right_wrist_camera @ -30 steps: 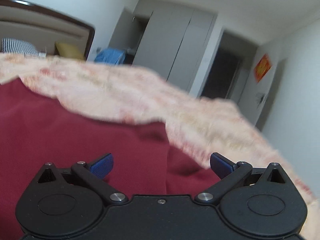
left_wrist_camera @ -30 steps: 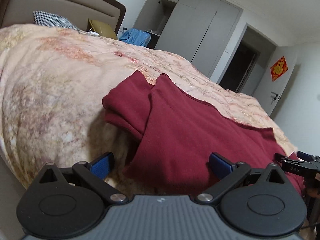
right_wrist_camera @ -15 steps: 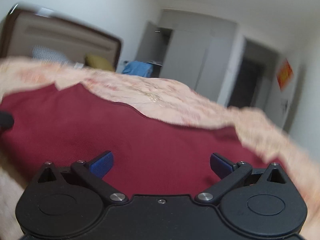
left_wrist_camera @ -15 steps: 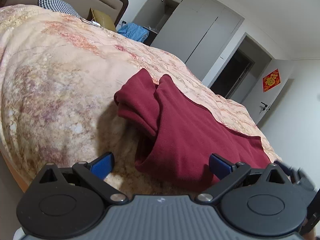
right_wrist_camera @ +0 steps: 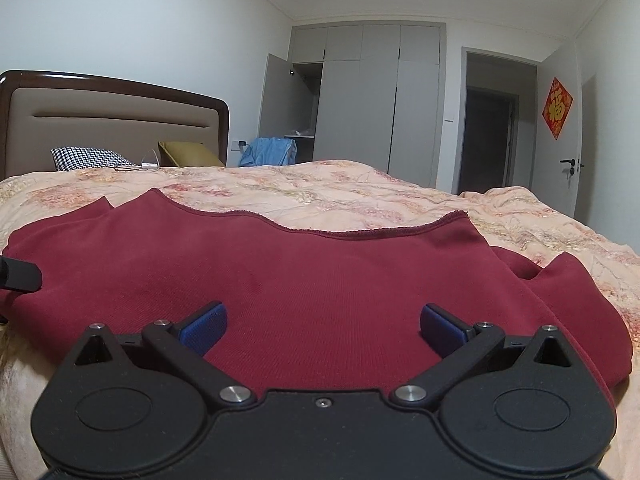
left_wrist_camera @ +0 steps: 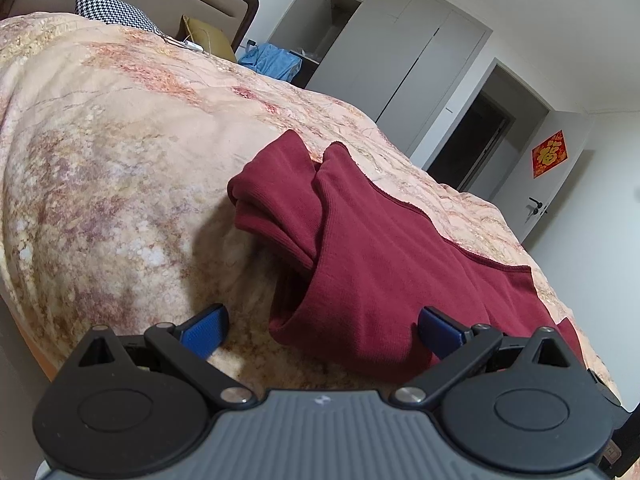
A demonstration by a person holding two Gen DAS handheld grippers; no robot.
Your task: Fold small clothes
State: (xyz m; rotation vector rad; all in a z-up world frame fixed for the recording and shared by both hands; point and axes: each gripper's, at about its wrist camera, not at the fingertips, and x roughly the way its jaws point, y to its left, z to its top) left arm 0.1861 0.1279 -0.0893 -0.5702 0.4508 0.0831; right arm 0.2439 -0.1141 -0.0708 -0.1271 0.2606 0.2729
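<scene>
A dark red garment [left_wrist_camera: 384, 248] lies partly folded on the bed's floral quilt [left_wrist_camera: 120, 152], with a folded sleeve at its left end. It also shows in the right wrist view [right_wrist_camera: 320, 272], spread wide with its hem at the far side. My left gripper [left_wrist_camera: 320, 330] is open and empty, just before the garment's near left corner. My right gripper [right_wrist_camera: 322, 326] is open and empty, low over the garment's near edge. A black part of the left gripper [right_wrist_camera: 18, 276] shows at the left edge of the right wrist view.
The headboard [right_wrist_camera: 112, 120], a checked pillow [right_wrist_camera: 92, 158] and a yellow cushion [right_wrist_camera: 188, 154] are at the bed's far end. A grey wardrobe [right_wrist_camera: 380, 100] with one door open, blue cloth [right_wrist_camera: 268, 152] and a dark doorway [right_wrist_camera: 488, 140] stand beyond.
Both grippers have pulled back from the garment. The right one has swung level and now faces the whole garment; its view has sharpened. Both stay open.
</scene>
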